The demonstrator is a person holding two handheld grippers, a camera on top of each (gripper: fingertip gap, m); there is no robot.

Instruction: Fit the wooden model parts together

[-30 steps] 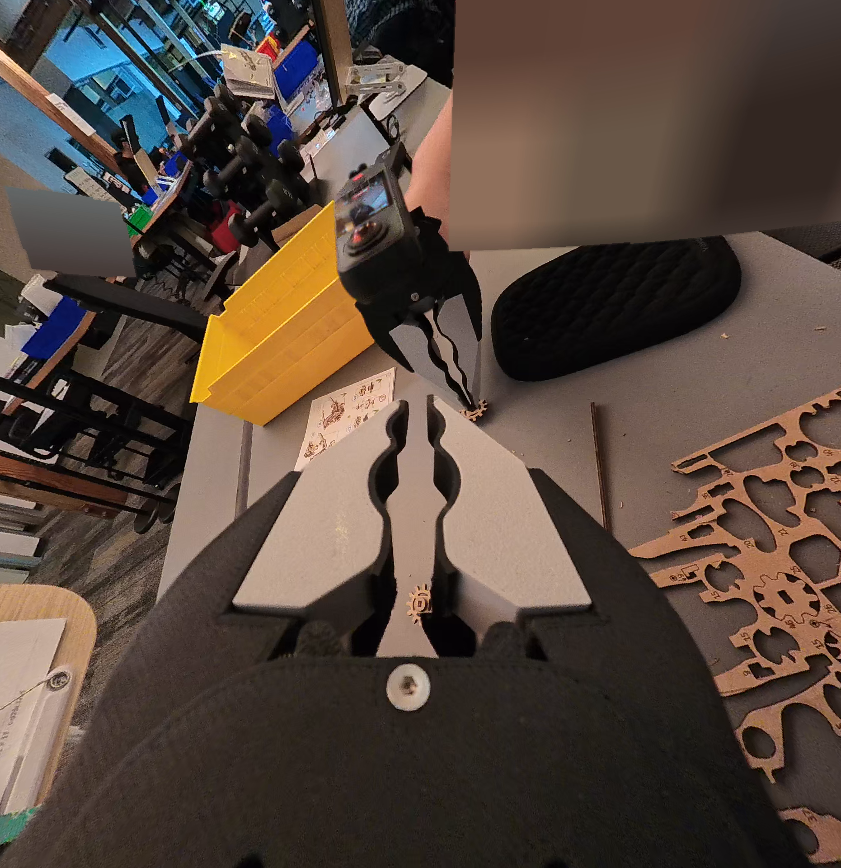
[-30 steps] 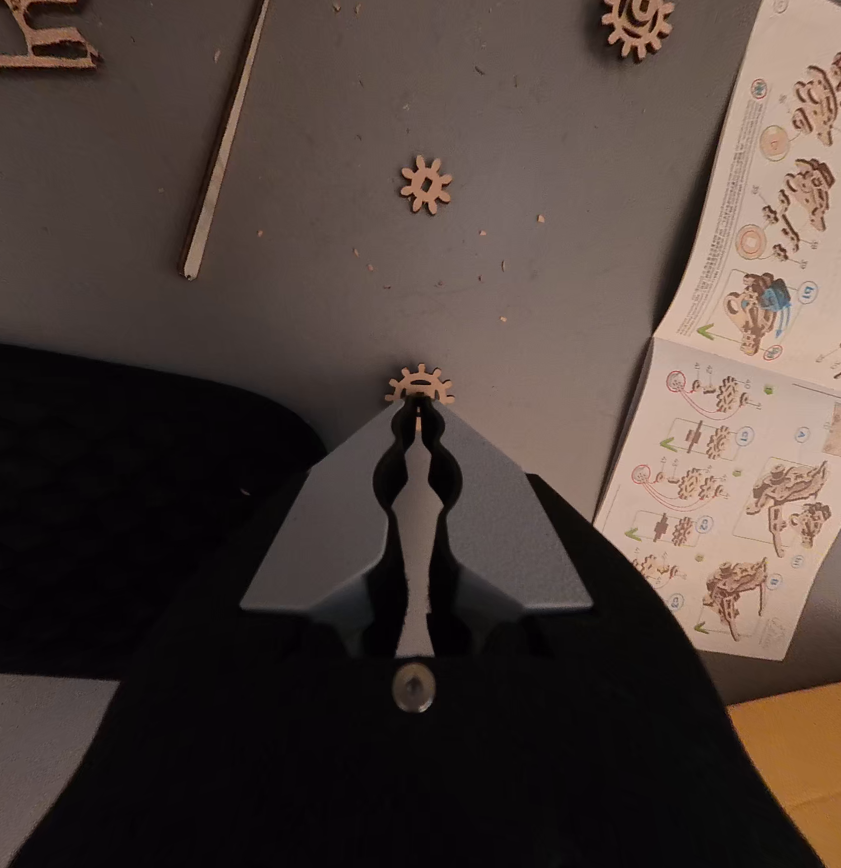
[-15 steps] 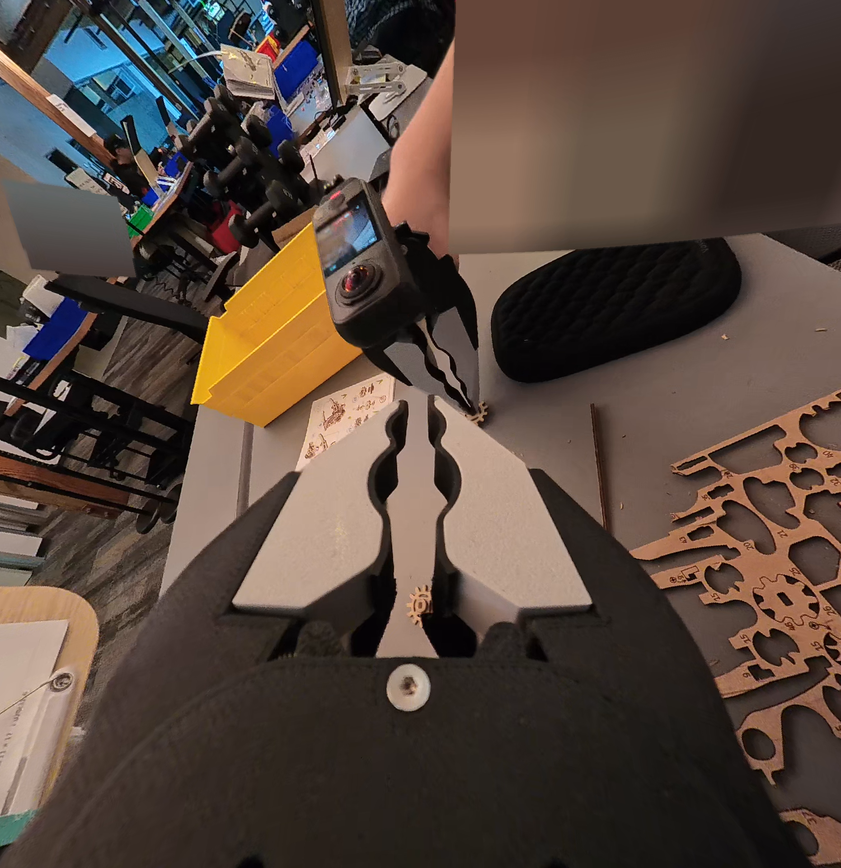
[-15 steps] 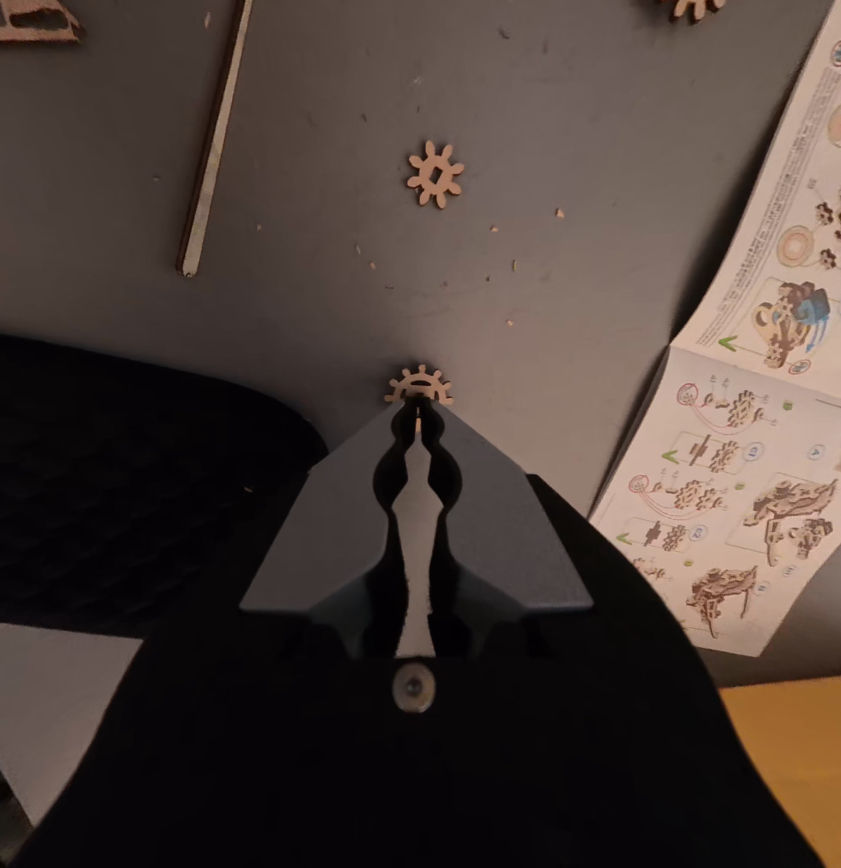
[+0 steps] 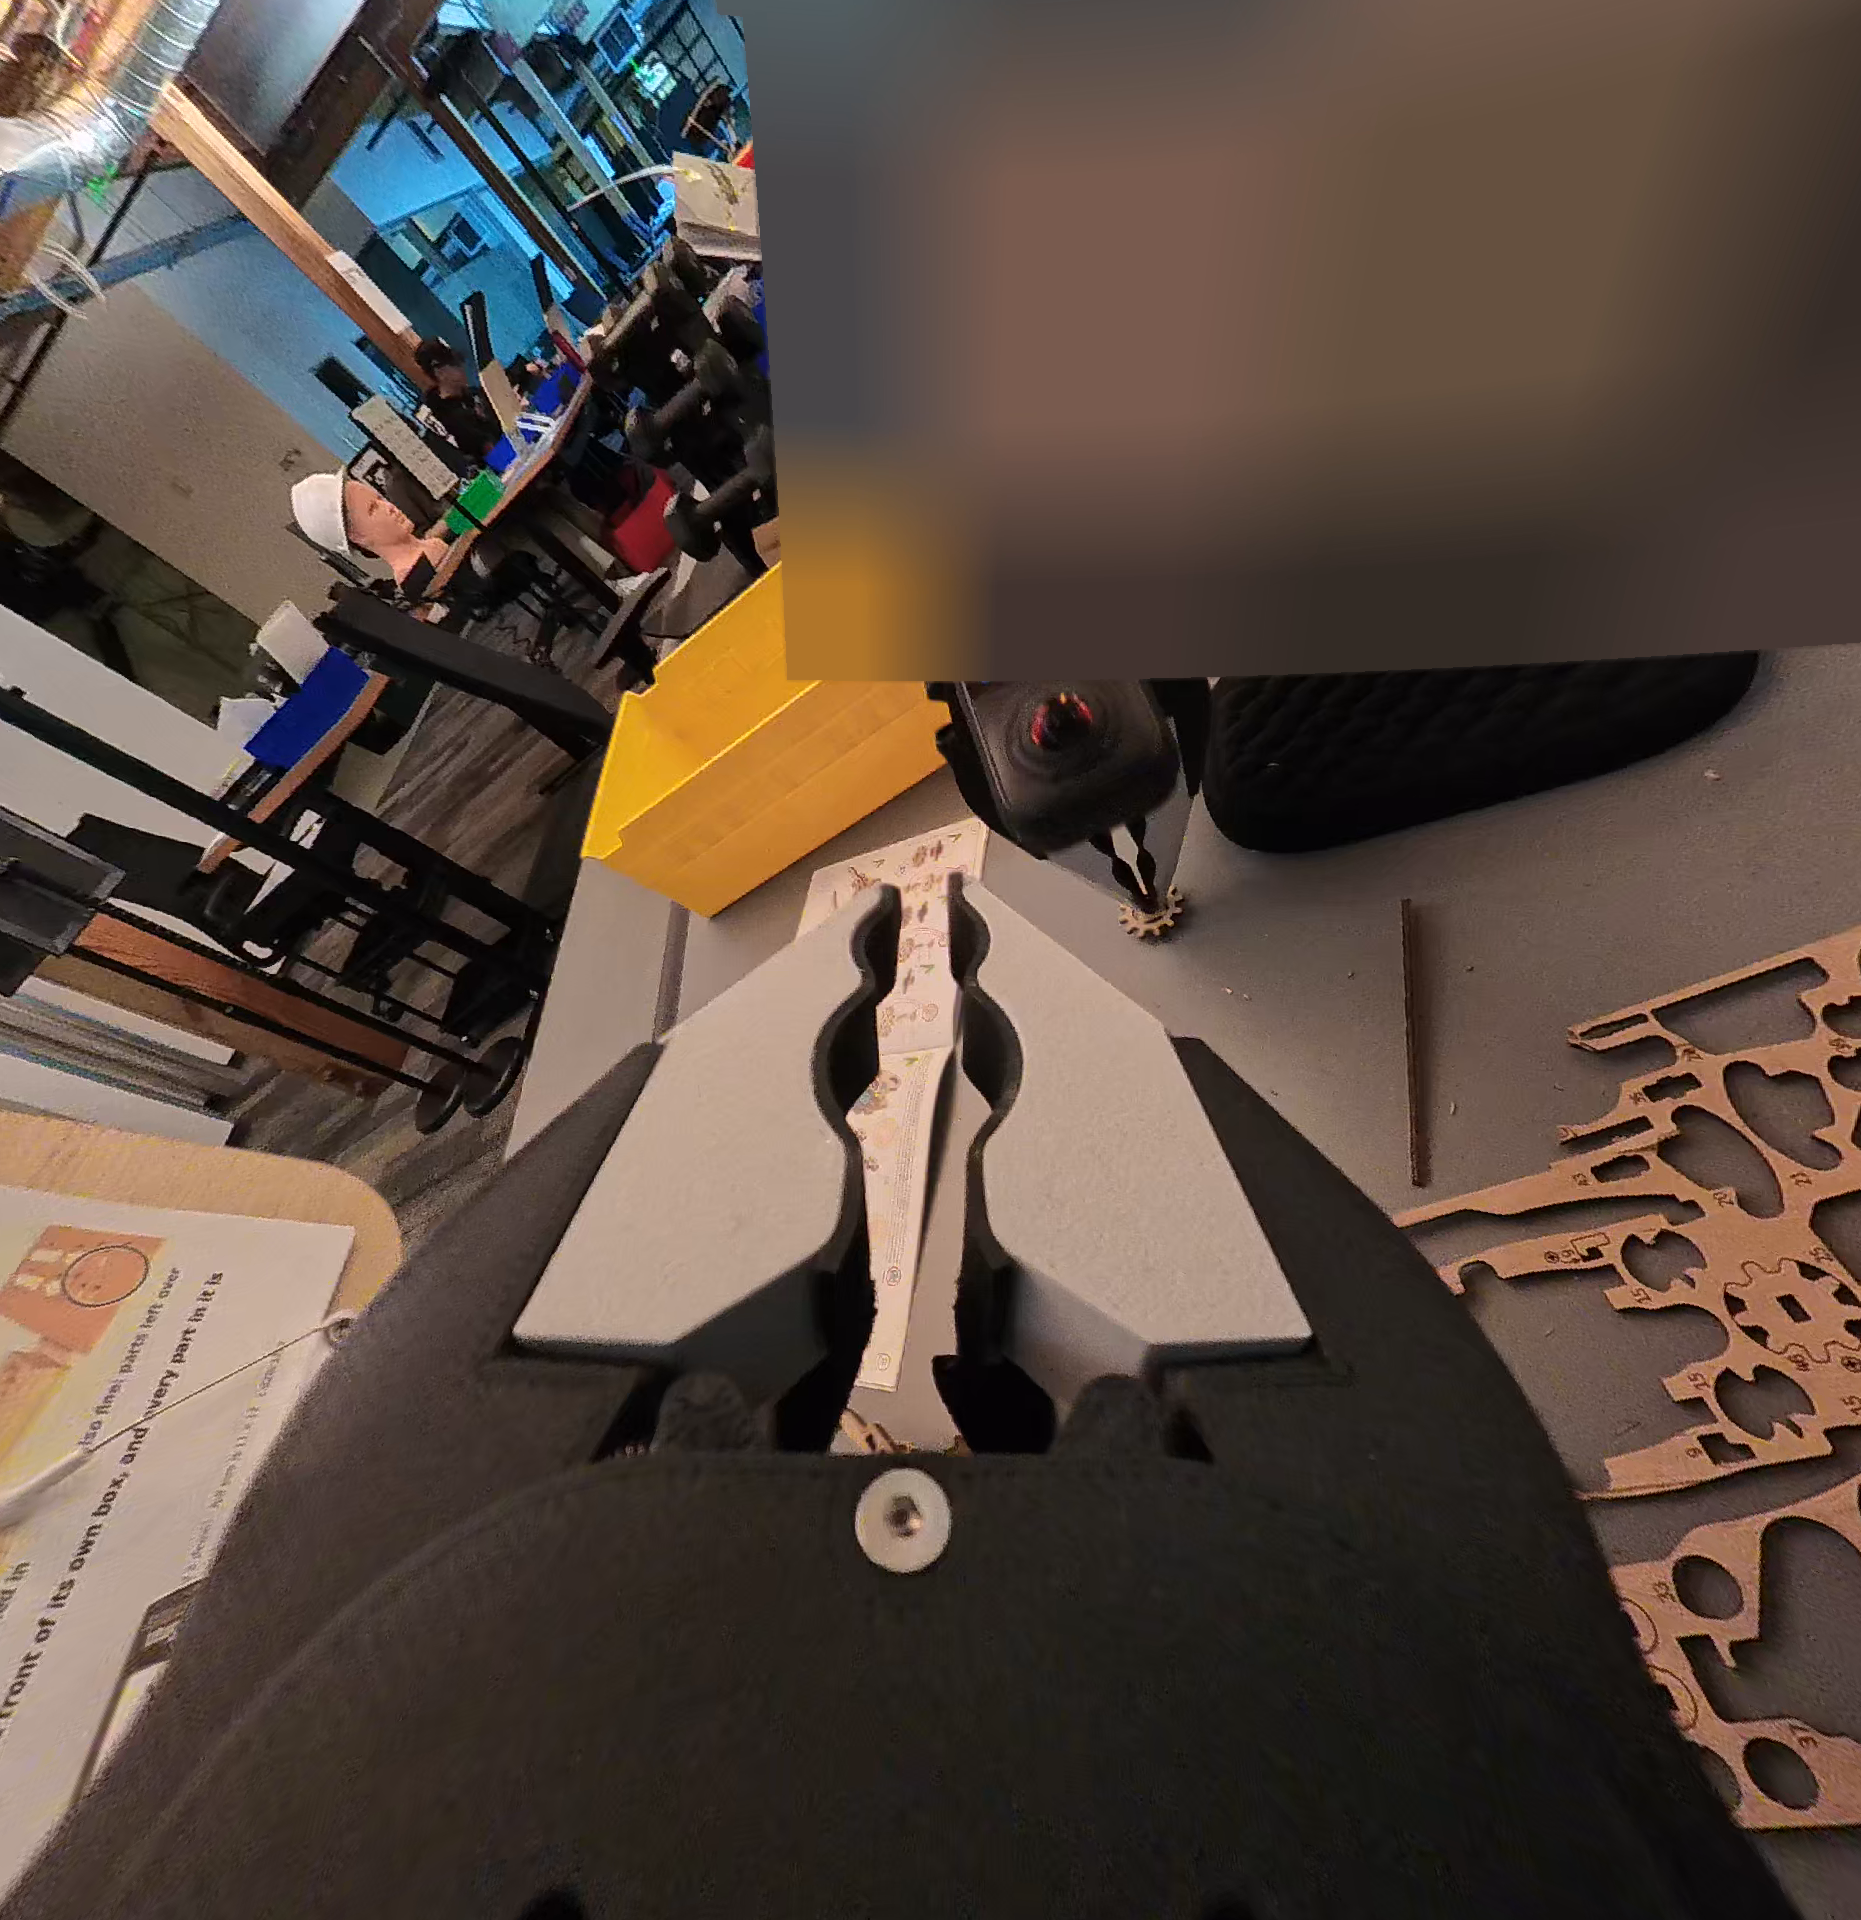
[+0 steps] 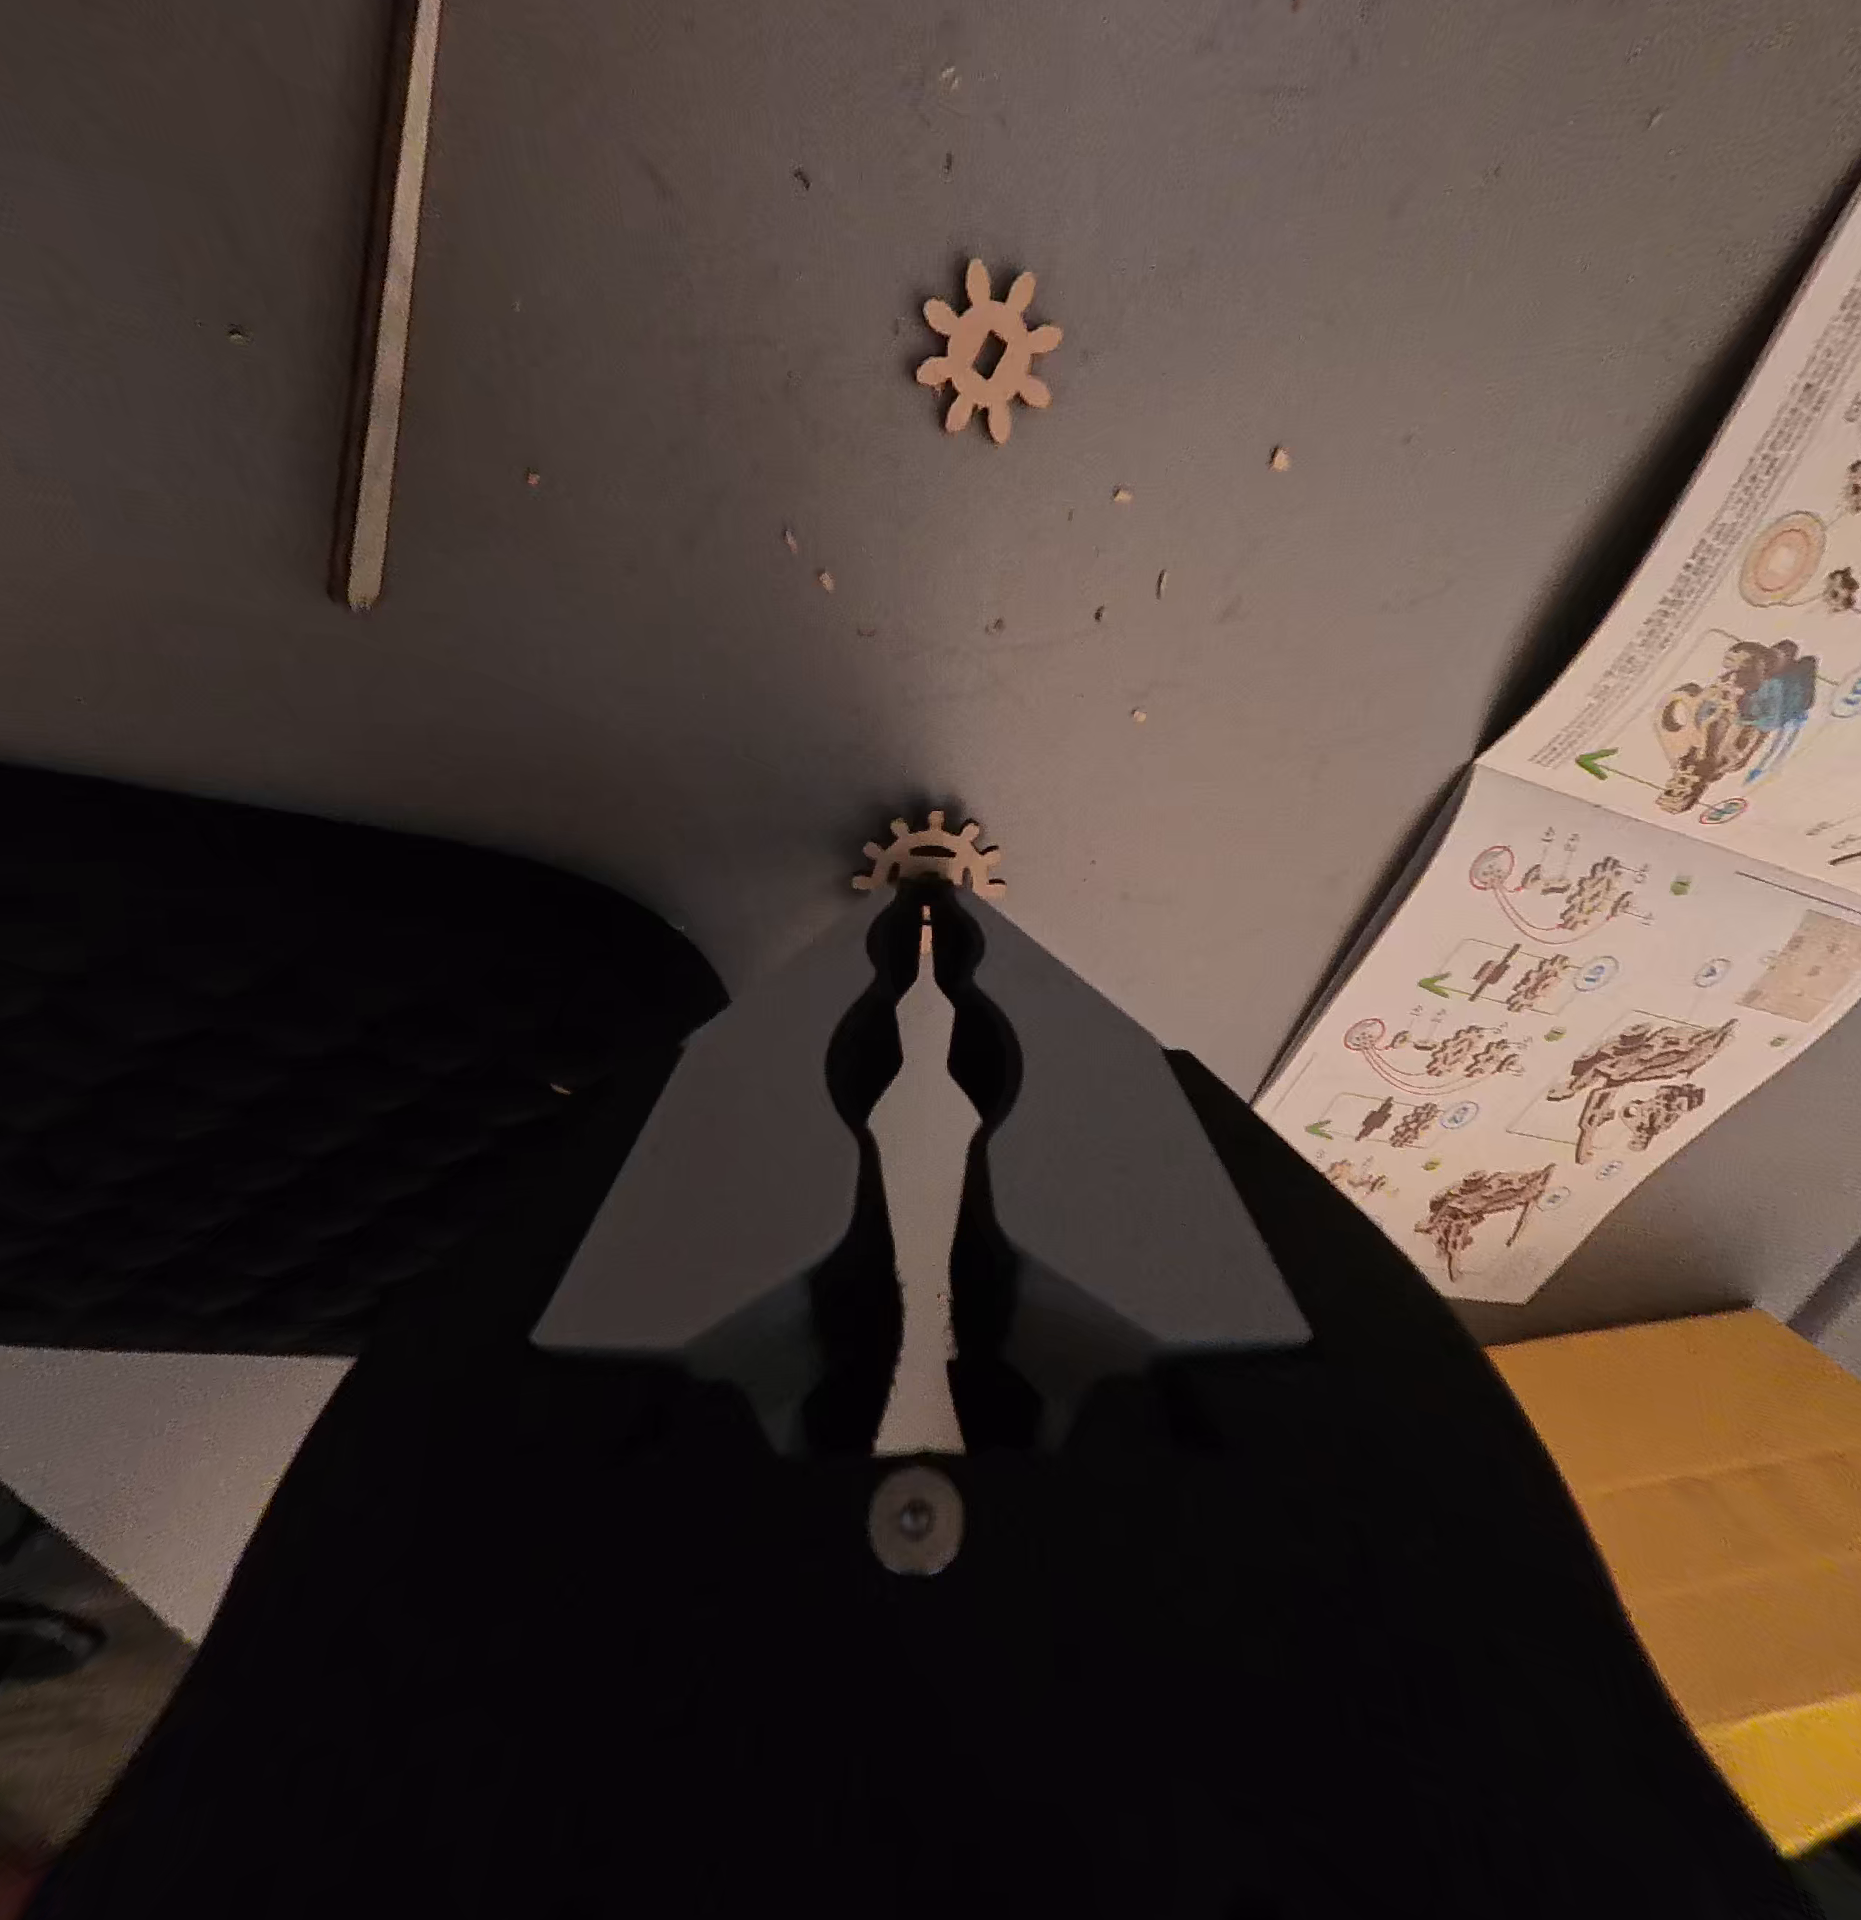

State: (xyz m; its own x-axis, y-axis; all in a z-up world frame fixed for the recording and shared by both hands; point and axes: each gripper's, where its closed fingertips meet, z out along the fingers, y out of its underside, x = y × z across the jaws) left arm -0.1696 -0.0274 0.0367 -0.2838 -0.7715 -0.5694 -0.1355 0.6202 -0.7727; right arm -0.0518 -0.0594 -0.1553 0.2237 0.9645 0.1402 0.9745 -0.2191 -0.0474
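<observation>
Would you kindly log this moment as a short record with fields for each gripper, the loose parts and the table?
right gripper: shut on small wooden gear, held edge-on at the tips
left gripper: slightly open, nothing between the tips
loose gear: flat on the table, beyond the held gear
wooden stick: flat, far left
instruction sheet: right side
parts sheet: cut-out plywood
table: grey, wood crumbs

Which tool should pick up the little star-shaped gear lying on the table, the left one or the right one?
Probably left. The right tool is already shut on a toothed gear, so it is busy. The left tool is slightly open and holds nothing. The star-shaped gear lies loose on the grey table.
</observation>
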